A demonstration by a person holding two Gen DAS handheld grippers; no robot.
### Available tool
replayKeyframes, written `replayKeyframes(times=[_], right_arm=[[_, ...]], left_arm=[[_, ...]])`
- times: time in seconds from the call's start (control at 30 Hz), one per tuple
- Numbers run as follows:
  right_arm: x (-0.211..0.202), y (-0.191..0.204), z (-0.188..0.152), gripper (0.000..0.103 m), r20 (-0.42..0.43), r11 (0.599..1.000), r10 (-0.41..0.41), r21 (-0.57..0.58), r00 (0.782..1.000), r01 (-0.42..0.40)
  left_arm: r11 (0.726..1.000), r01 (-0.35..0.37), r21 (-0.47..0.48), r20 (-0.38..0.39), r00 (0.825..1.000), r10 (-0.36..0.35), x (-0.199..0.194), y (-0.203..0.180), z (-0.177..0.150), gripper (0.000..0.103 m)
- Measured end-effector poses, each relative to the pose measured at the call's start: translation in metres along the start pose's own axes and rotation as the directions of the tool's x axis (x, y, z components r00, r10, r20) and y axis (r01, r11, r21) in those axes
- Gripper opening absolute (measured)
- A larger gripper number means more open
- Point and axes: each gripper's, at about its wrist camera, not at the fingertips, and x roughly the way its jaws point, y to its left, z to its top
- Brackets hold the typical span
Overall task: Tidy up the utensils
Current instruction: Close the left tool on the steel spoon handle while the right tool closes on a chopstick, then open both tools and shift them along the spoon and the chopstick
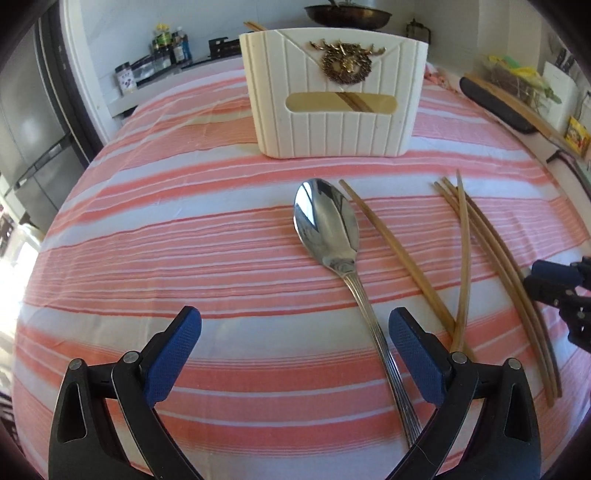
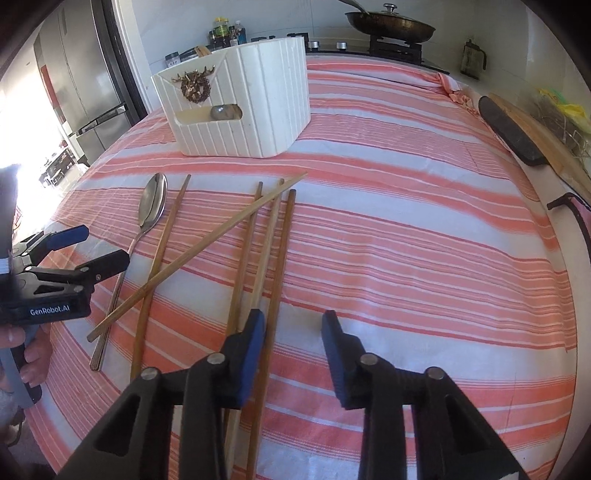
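1. Shiny steel spoon (image 1: pixel 327 225) lying mid-frame on striped cloth, below ribbed white caddy (image 1: pixel 332 96).
2. Probably light, stiff, slippery; best pinched across the slim handle.
3. Left gripper (image 1: pixel 295 345) spread, empty; right gripper (image 2: pixel 293 341) apart, holding nothing.

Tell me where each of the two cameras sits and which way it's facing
Left wrist: sits on the left gripper, looks down across the striped cloth at the spoon and white holder; its own open fingers show.
Right wrist: sits on the right gripper, looks down over the chopsticks toward the holder; its fingers and a hand show.
Shared: spoon, chopsticks, holder, frying pan.
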Motion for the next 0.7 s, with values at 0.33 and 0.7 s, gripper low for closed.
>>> replayKeyframes(times=[0.33, 0.7], right_arm=[[-0.006, -0.007, -0.007, 0.006, -0.016, 0.998, -0.065, -0.003, 0.998, 0.065], [-0.023, -0.031, -0.031, 0.006, -0.019, 0.987, -0.155, 0.041, 0.988, 0.156]], left_arm=[[0.994, 0.058, 0.096, 0.022, 0.998, -0.061, -0.022, -0.008, -0.022, 0.005], [0.996, -0.027, -0.085, 0.031, 0.999, 0.029, -0.022, 0.054, -0.029, 0.005]])
